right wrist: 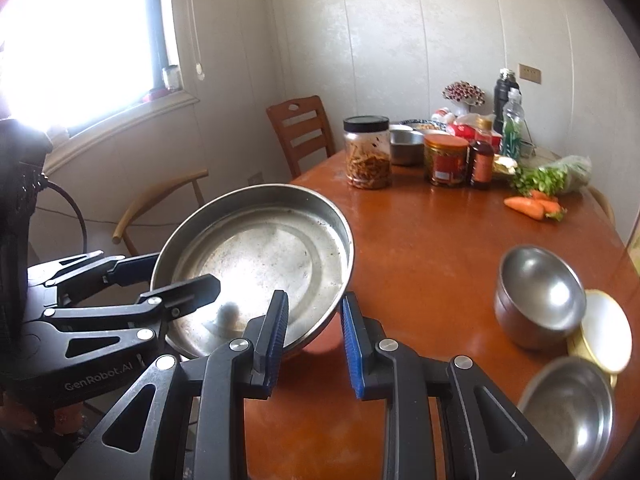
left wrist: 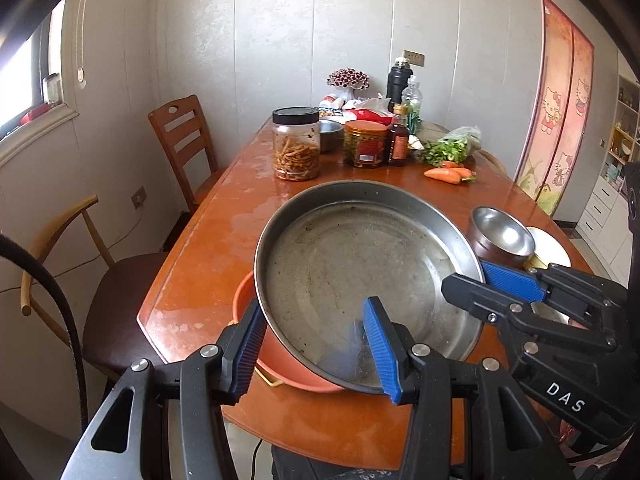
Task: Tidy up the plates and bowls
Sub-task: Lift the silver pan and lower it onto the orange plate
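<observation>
I hold a large round stainless-steel pan [left wrist: 360, 276] with both tools, tilted and lifted above the near end of the glossy orange-brown wooden table [left wrist: 224, 240]. My left gripper [left wrist: 316, 344] is clenched on the pan's near rim — one blue ribbed pad inside the wall, the other outside. My right gripper [right wrist: 314, 340] is clamped on the rim at the pan's right side, likewise one pad inside and one outside. Below the pan sits a round orange plastic basin [left wrist: 280, 364]. To the right on the table stand a small steel bowl [right wrist: 536, 296], a white dish with a yellow rim [right wrist: 604, 332] just beside it, and a second steel bowl [right wrist: 568, 412] nearer the edge. At the far end — a clear jar with a black lid [left wrist: 296, 144] and two carrots [left wrist: 448, 174].
</observation>
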`<state>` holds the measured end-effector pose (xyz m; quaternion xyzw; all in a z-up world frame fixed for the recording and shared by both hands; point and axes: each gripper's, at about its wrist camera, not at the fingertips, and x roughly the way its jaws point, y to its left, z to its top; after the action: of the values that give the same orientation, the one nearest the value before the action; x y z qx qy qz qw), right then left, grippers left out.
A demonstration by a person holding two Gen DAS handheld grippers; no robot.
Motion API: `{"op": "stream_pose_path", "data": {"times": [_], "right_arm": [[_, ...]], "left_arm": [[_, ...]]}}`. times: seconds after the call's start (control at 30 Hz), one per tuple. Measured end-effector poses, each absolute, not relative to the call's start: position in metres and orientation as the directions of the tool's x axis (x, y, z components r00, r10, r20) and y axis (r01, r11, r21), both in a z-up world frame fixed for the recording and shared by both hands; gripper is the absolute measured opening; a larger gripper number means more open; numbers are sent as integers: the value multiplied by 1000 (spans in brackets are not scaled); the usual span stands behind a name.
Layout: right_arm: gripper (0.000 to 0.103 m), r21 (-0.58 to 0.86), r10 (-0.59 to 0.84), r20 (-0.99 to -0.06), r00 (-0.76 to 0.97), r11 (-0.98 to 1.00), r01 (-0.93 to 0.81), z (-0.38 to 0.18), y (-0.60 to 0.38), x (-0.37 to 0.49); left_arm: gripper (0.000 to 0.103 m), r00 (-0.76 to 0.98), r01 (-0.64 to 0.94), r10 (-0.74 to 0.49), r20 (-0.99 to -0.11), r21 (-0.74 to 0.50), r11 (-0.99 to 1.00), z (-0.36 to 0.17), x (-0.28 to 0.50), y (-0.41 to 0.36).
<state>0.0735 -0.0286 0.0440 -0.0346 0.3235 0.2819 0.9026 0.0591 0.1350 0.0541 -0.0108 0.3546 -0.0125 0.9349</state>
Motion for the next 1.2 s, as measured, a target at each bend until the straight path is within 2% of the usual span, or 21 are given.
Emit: {"op": "stream_pose_path", "data": {"times": [0.67,1.2], "right_arm": [[28,151,487,-668,563,829,-538,2,3,120],[29,149,481,-708,517,817,-557,-22,11,127]], "left_arm": [[49,673,-26,-12,-739,-40,999,8,108,159],[49,649,-45,-4,-761,-44,998,-8,115,166]]}}
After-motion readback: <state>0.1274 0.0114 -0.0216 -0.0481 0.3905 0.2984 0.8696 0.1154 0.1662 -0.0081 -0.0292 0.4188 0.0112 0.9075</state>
